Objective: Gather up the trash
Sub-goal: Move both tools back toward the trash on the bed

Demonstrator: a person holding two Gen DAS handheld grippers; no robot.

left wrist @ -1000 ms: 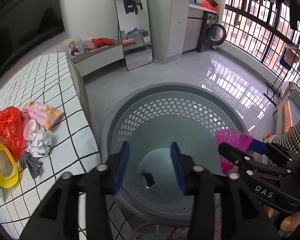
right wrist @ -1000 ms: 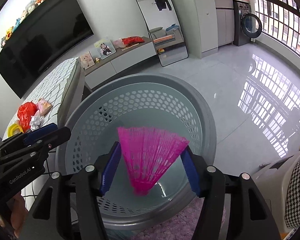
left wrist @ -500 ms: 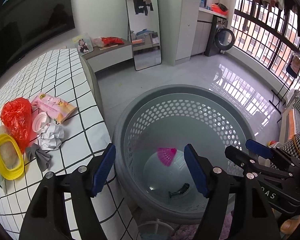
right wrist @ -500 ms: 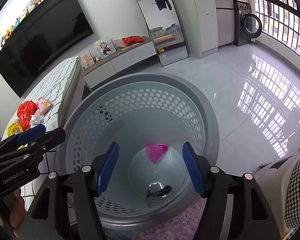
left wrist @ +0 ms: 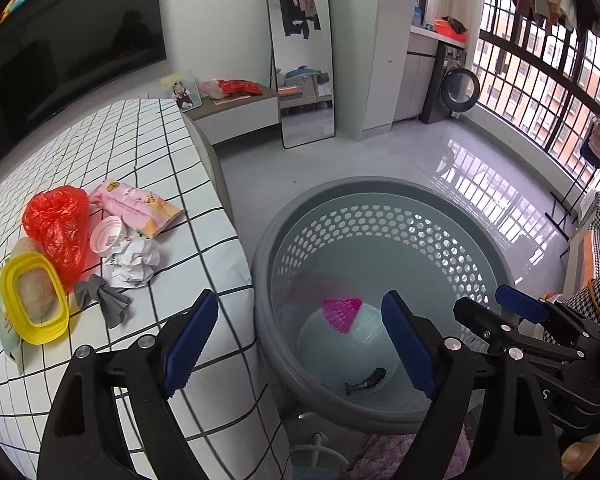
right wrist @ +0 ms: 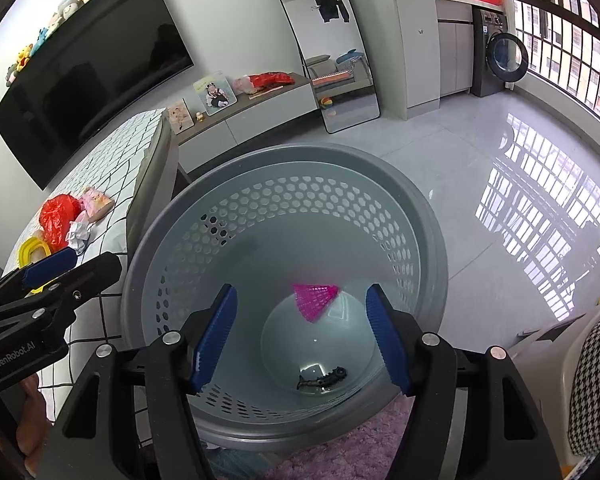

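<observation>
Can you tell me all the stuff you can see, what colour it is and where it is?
basket: 1, grey, on the floor beside the table
pink shuttlecock: 1, pink, in the basket
small dark item: 1, black, on the basket bottom
red plastic bag: 1, red, on the table
snack packet: 1, pink, on the table
white lid: 1, white, beside the bag
crumpled paper: 1, white, on the table
grey scrap: 1, grey, on the table
yellow container: 1, yellow, on the table
table: 1, white checked
left gripper: open
right gripper: open, above the basket
</observation>
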